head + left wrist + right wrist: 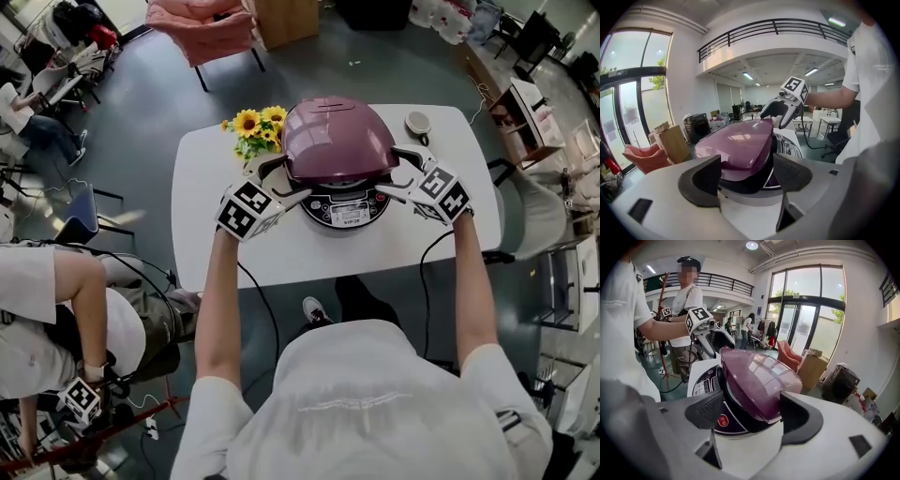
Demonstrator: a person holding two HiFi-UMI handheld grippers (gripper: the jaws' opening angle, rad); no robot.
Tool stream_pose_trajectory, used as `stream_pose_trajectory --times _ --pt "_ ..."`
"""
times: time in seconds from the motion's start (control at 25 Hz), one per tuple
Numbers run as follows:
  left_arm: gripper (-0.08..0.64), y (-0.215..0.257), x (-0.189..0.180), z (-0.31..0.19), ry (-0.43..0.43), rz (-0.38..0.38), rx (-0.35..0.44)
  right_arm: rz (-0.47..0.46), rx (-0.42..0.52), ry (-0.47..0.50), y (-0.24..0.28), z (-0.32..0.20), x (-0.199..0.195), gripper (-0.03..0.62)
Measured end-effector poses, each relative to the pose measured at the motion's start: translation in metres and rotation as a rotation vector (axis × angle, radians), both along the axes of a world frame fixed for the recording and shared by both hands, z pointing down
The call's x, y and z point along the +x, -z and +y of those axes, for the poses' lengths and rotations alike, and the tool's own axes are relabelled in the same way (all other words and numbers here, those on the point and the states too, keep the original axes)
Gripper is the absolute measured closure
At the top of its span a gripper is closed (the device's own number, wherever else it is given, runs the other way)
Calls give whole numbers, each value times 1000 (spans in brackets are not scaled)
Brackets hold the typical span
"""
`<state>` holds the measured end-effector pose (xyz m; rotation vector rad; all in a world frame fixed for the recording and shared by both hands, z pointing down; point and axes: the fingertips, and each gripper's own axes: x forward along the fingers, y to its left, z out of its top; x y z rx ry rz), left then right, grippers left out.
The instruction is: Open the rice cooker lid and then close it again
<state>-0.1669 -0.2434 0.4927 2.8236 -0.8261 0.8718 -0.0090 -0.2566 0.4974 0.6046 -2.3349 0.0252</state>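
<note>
On table: rice cooker, glossy purple lid.

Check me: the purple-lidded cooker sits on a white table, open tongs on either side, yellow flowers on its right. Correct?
Not quite: the yellow flowers stand left of the cooker, as the head view shows. The rest holds: a white table, with the left tongs and right tongs open on either side.

One rice cooker, one white table, one sunflower bunch, one small round object, one pink armchair upper left. Two grippers: left gripper, right gripper.
</note>
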Motion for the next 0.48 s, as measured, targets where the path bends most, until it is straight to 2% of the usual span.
stream_pose_trajectory --times 0.28,0.48 --pt "210 -11 -2 0 13 30 -59 -37 -27 -52 -12 -4 -2 227" --pt "210 -25 -3 2 32 52 -128 9 -67 -50 -30 1 -4 230"
